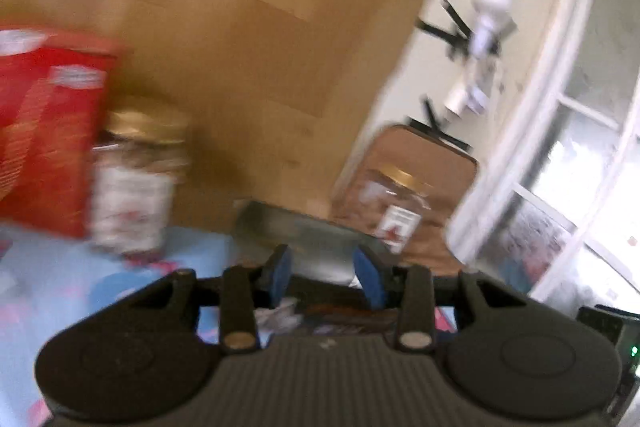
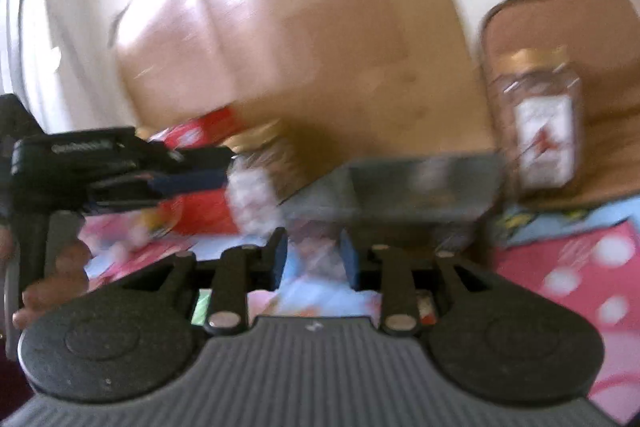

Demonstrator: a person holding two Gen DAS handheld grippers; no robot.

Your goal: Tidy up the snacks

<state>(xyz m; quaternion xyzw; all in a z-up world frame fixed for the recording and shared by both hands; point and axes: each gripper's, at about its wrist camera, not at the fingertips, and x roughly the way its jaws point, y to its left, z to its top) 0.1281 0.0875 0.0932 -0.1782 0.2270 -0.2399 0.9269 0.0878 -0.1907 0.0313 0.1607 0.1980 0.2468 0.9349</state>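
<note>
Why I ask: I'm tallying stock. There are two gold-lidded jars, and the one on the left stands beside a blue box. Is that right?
Not quite: the box is red, not blue. The left wrist view shows it, with one gold-lidded jar beside it and the other jar further right.

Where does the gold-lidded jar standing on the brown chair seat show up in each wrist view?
Left wrist: jar on the chair, right of centre, above the right fingertip.
Right wrist: same jar, far right, upper half.
Shared landmark: the grey box beside the chair, with the red box further left.
</note>
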